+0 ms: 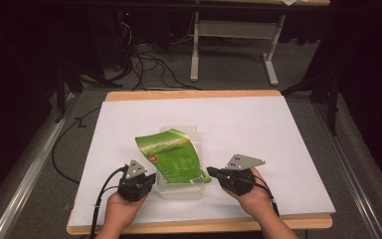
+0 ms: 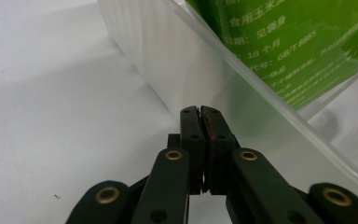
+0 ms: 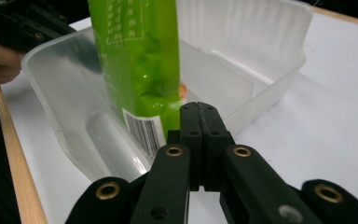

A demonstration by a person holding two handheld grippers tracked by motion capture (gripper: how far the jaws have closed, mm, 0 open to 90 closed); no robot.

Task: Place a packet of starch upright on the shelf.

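A green bag (image 1: pixel 175 157) lying slanted across a clear plastic box (image 1: pixel 195 135), near the front middle of the white table top (image 1: pixel 278 149), its low end with the bar code down in the box and its top end poking out over the rim. Looks light and soft, a thin shiny film that bends and crinkles, likely a bit slippery, so best pinched flat at a sealed edge or the free top end. The box (image 2: pixel 168 51) looks light too, with thin see-through walls that could flex or slide if pushed; best held by the rim, or steadied with one tool while the other lifts. Left gripper (image 1: pixel 137 183) low at the box's left front corner, pointing at the wall, jaws pressed together with nothing between them, tips (image 2: pixel 200 116) just short of the plastic. Right gripper (image 1: pixel 218 173) at the box's right front corner, aimed inward, jaws (image 3: pixel 200 116) closed tight too and empty, very near the rim and the bag's bar code end; touching or not, hard to tell. Both hands resting low near the front edge of the table, wrists close to the board.
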